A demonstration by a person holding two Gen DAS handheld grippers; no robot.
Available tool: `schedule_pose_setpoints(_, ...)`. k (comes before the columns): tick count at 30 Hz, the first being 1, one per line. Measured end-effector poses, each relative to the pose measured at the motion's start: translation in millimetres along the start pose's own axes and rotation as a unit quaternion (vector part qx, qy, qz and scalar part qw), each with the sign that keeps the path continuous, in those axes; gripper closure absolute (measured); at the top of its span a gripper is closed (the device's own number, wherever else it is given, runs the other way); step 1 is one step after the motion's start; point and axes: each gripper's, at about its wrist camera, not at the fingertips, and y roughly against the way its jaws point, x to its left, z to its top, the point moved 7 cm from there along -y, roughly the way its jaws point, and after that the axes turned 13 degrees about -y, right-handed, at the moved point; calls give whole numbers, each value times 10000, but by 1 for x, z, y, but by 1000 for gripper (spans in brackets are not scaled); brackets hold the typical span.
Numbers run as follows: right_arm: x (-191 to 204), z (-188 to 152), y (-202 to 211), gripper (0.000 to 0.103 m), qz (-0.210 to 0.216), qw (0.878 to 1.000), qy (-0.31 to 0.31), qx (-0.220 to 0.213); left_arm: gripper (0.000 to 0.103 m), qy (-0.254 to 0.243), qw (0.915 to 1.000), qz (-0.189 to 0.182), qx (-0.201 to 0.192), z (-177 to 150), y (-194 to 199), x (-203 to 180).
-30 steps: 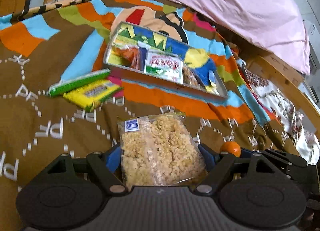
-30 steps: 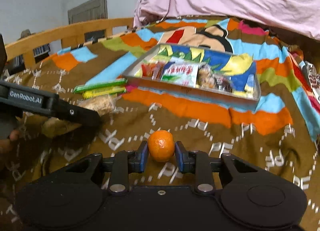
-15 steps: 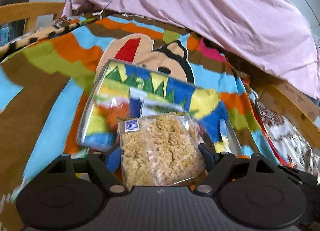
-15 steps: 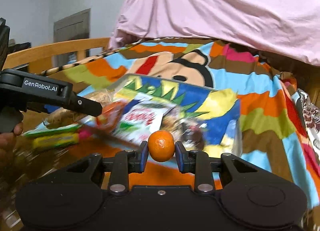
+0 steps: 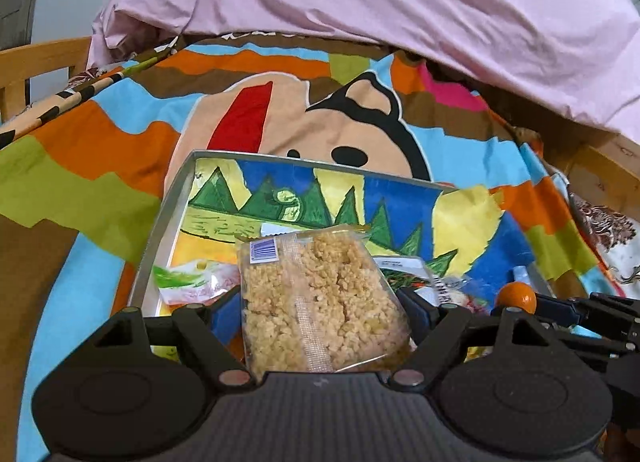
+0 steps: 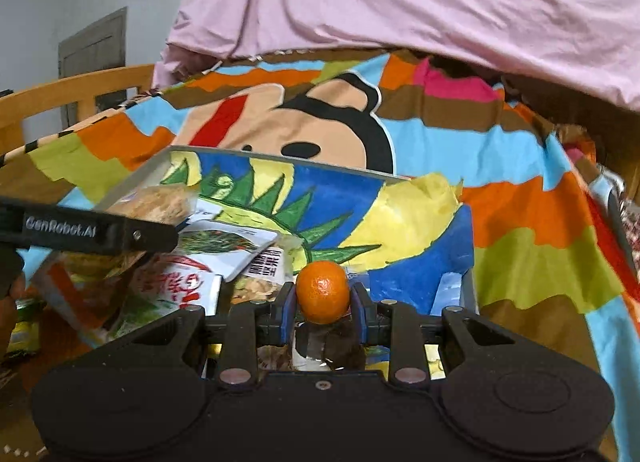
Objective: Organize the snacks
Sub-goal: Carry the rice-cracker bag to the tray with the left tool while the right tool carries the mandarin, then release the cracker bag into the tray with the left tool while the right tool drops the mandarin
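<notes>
- Left wrist view: my left gripper (image 5: 324, 302) is clamped on a clear rice-crisp packet (image 5: 320, 302), one finger on each long side. A second ago this packet was over the brown part of the blanket (image 5: 80, 166), with the tray (image 5: 160, 238) well ahead; now it hangs over the near part of the tray.
- The green and yellow bars seen earlier on the blanket are out of this view now.
- At the right edge I see my right gripper (image 5: 532, 302) with the tangerine (image 5: 517, 297), near the tray's right end.
- The far half of the tray shows only its painted lining; small packets (image 5: 188, 282) crowd the near side under my fingers.
- Right wrist view: my right gripper (image 6: 322, 302) is closed narrow on the tangerine (image 6: 322, 291), pads pressing both sides. Earlier it was over the blanket before the tray; now it is above the tray's near right part.
- The left gripper (image 6: 152, 236) crosses from the left, over the snack packets (image 6: 192, 282).
- The blue lining to the right of the tangerine is bare up to the tray wall (image 6: 468, 282).
</notes>
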Motion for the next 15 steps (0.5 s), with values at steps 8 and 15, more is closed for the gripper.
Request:
schedule_pose_setpoints(8,-5,-6,-5,60,-38,9998,-142,97,18,-125,9999,93,-9,-3,-3,-2)
schedule_pose_setpoints(15,-5,-1,15,48,-64,9997,-229,-80,11,-34,9999,104,-8,-5,9,-2)
